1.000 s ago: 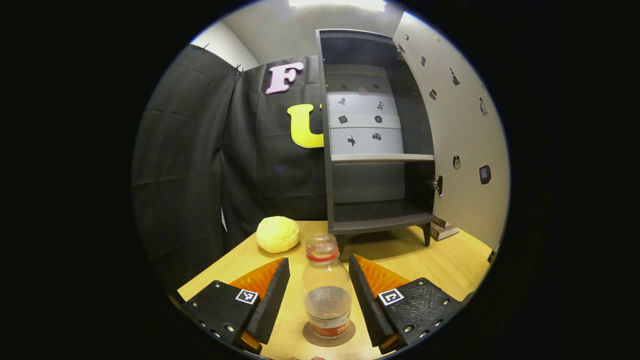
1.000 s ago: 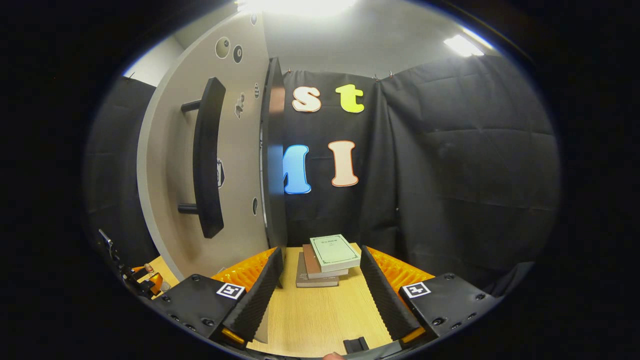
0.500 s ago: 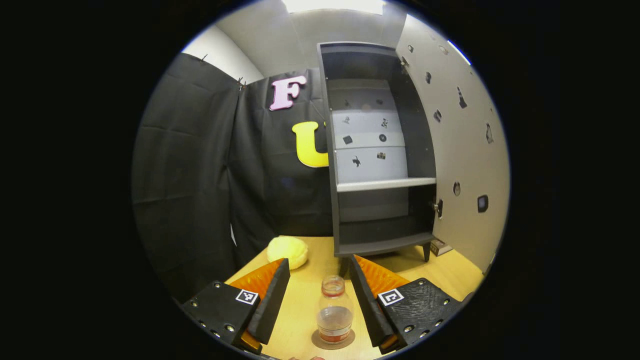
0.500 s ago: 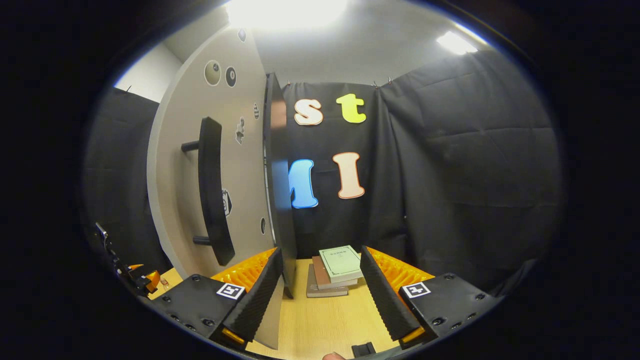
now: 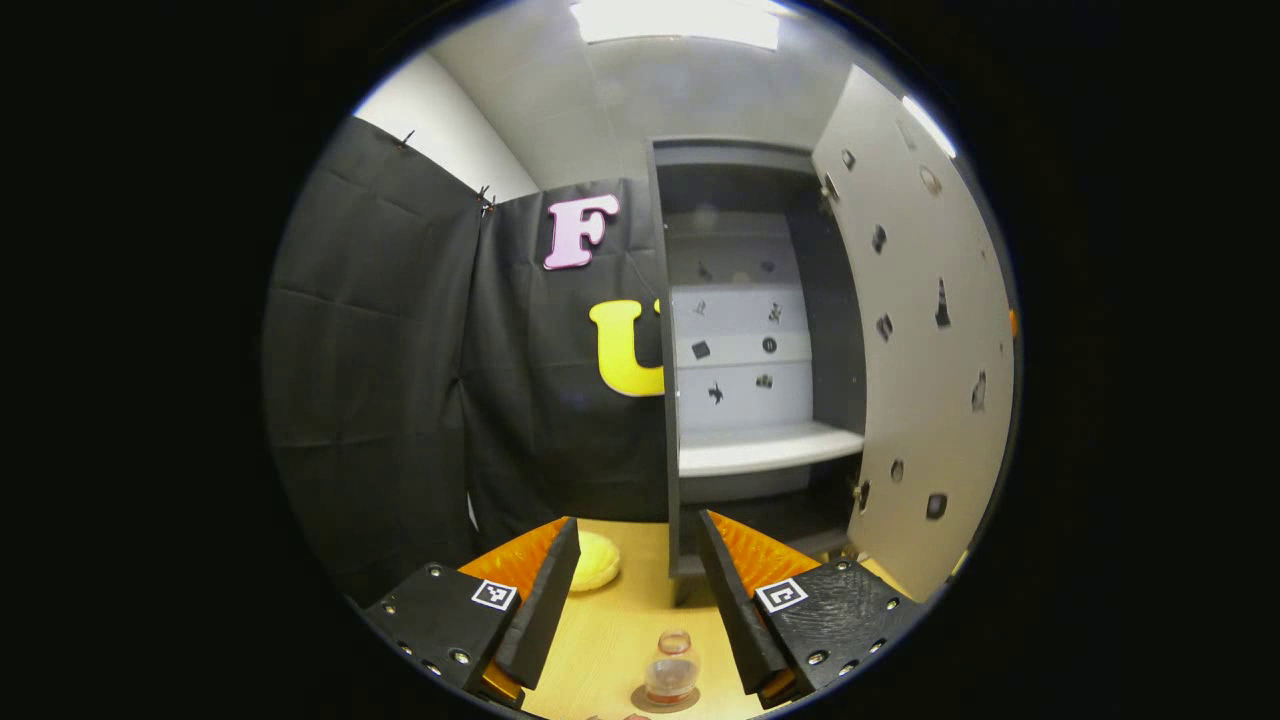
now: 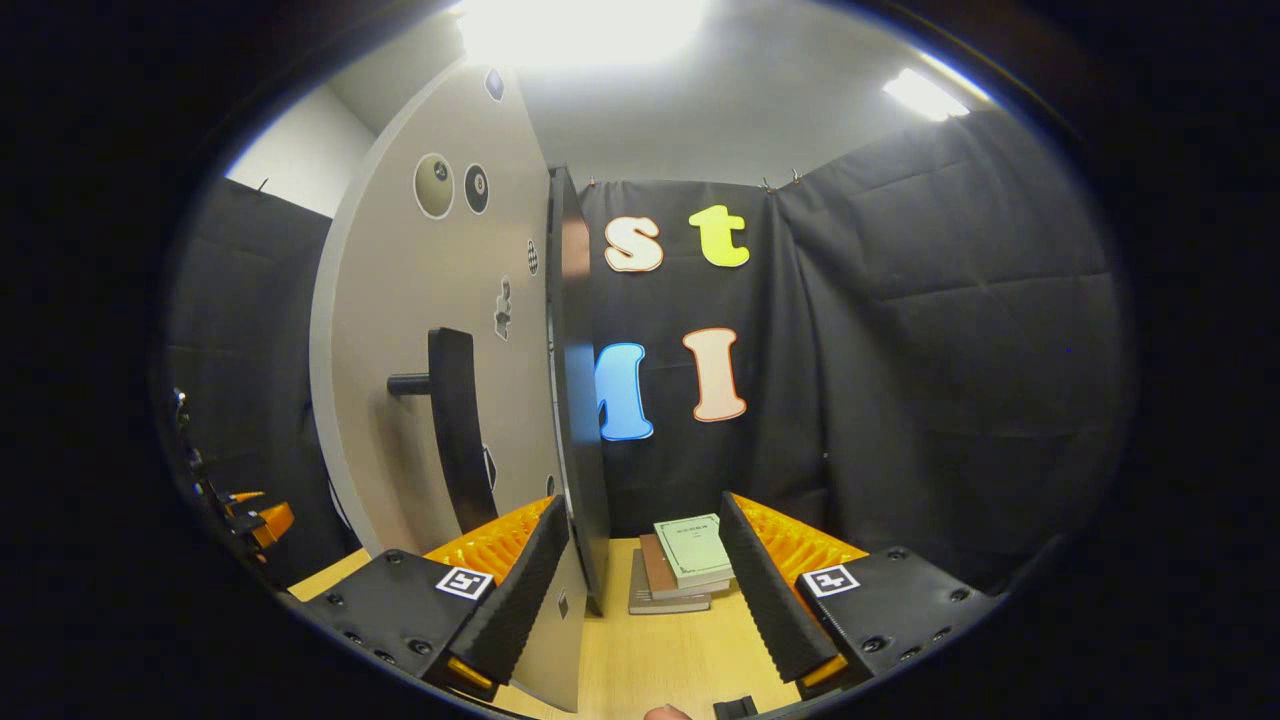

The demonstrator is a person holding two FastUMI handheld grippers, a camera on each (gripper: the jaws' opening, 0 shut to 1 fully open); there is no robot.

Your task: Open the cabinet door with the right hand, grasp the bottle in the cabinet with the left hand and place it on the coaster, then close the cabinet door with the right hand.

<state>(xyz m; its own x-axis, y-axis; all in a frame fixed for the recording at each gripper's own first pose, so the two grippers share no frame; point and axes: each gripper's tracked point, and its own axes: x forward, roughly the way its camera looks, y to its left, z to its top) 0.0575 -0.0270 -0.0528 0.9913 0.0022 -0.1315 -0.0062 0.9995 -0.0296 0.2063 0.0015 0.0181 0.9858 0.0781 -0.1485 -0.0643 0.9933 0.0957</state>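
We see both grippers, left (image 5: 634,585) & right (image 6: 640,580), wide open, holding nothing; bottle (image 5: 671,668) upright on coaster (image 5: 640,700), cabinet door (image 6: 440,380) open.

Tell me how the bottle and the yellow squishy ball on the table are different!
The bottle is see-through with a reddish band, while the yellow ball is solid yellow and you cannot see through it. The bottle stands tall and upright; the ball is low and rounded. The bottle stands on a round coaster; the ball rests straight on the table. Both sit apart from the open left claw.
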